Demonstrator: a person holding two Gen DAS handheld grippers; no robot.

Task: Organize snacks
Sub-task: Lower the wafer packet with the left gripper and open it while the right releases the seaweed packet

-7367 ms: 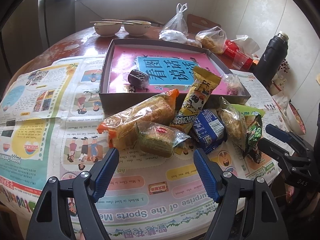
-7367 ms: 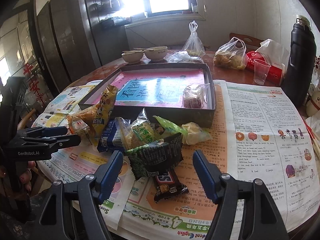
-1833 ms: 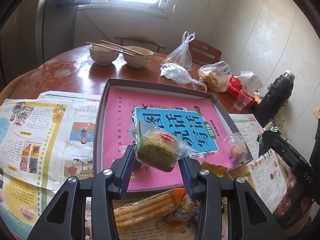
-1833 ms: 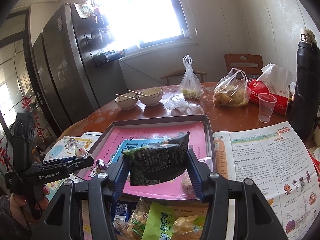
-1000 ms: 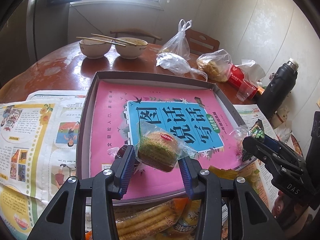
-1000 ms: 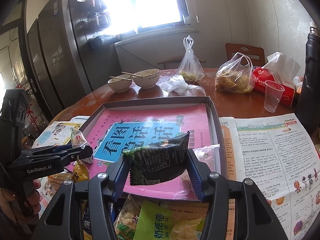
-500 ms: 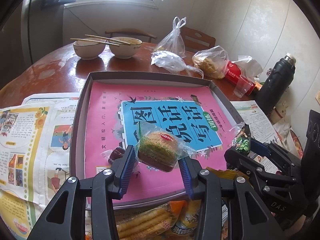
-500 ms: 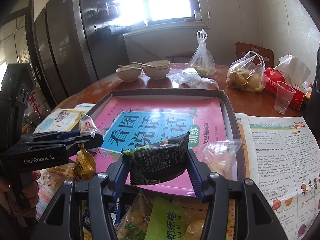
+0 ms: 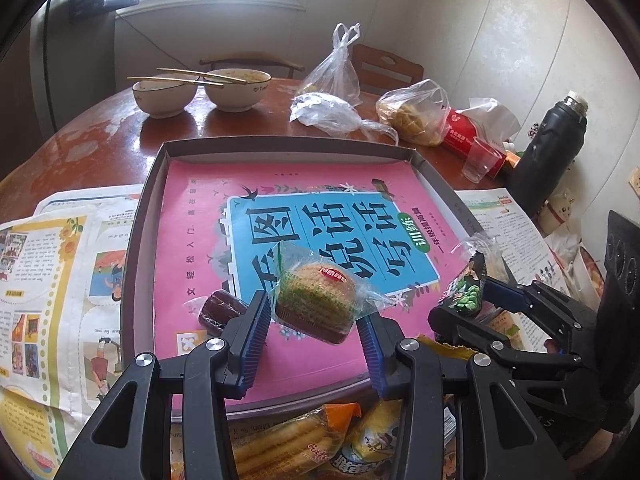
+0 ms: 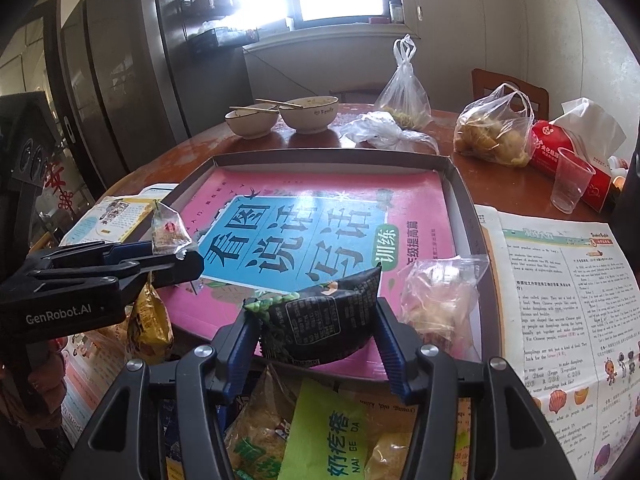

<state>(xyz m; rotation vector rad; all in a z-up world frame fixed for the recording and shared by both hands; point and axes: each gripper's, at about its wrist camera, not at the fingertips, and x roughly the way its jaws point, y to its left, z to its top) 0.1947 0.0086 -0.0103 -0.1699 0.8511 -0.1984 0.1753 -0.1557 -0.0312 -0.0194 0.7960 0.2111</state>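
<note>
My left gripper (image 9: 314,320) is shut on a round cake in a clear wrapper (image 9: 316,300), held above the near part of the grey tray (image 9: 146,208), which is lined with a pink and blue book. My right gripper (image 10: 316,332) is shut on a black and green packet (image 10: 320,320) over the tray's near right part. It shows in the left wrist view as the right gripper (image 9: 472,304). In the tray lie a dark wrapped snack (image 9: 220,312) and a clear bagged snack (image 10: 436,300). More snacks (image 10: 328,440) are piled in front of the tray.
Newspaper (image 10: 560,300) covers the round wooden table on both sides of the tray. Behind the tray stand two bowls with chopsticks (image 9: 200,88), plastic bags (image 9: 412,112), a red tissue pack (image 10: 560,152), a plastic cup (image 10: 570,184) and a black flask (image 9: 548,152).
Since the earliest frames each gripper has taken a snack from the pile. Over the last second both have sunk slightly over the tray's near part, and the right gripper has come closer to the left.
</note>
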